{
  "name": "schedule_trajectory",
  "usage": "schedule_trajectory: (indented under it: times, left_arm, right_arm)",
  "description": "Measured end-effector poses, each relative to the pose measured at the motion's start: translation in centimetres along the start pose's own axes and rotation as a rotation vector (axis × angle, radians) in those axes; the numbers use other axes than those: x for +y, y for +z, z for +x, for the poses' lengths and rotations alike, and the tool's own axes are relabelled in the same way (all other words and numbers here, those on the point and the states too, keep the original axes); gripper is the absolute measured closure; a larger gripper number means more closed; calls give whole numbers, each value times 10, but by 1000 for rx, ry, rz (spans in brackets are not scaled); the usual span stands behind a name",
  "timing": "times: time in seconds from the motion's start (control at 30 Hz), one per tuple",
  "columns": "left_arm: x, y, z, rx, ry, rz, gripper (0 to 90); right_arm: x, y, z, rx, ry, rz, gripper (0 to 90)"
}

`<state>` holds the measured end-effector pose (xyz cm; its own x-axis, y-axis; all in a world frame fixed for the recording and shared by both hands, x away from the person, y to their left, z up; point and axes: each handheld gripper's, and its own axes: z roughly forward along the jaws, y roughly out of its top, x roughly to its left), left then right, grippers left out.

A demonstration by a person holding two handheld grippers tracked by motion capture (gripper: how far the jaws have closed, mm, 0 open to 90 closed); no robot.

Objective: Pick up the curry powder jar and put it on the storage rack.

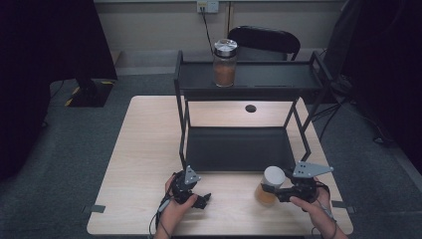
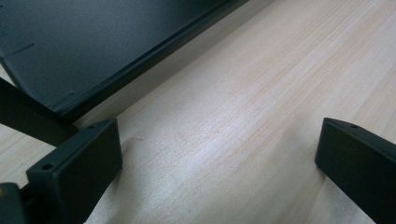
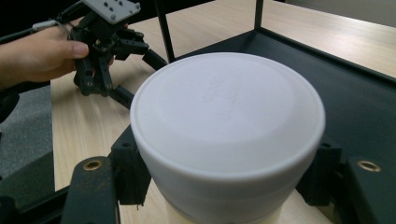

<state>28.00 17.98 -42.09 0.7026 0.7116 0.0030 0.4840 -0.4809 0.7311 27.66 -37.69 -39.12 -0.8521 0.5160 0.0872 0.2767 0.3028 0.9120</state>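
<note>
My right gripper [image 1: 276, 191] fingers clamped on white-lidded jar [image 3: 227, 126], lid between them, my left gripper [image 1: 201, 198] fingers spread, empty, over table [image 2: 261, 93]

The table [image 1: 149, 149] is pale wood with fine straight grain. The two-tier rack [image 1: 239, 147] at centre frame is matte black. On its top shelf the glass jar [image 1: 225, 63] holds reddish-brown contents under a silver lid. At lower right, the jar [image 1: 268, 185] is amber-orange with a plain white lid [image 3: 227, 114]. Both grippers are black, with grey plates. The floor [image 1: 59, 139] is dark grey.
</note>
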Motion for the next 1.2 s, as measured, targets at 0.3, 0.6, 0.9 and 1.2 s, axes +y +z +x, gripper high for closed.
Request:
schedule_trajectory:
  times: [0.3, 0.6, 0.9, 1.2]
  left_arm:
    - [0, 0, 0, 0, 0, 0, 0]
    - [0, 0, 0, 0, 0, 0, 0]
    - [0, 0, 0, 0, 0, 0, 0]
    - [0, 0, 0, 0, 0, 0, 0]
  right_arm:
    - [11, -3, -5, -14, 22, -8, 339]
    - [23, -6, -13, -25, 42, -23, 339]
    - [38, -7, -17, -22, 37, -22, 339]
    - [59, -10, -20, -14, 25, -11, 339]
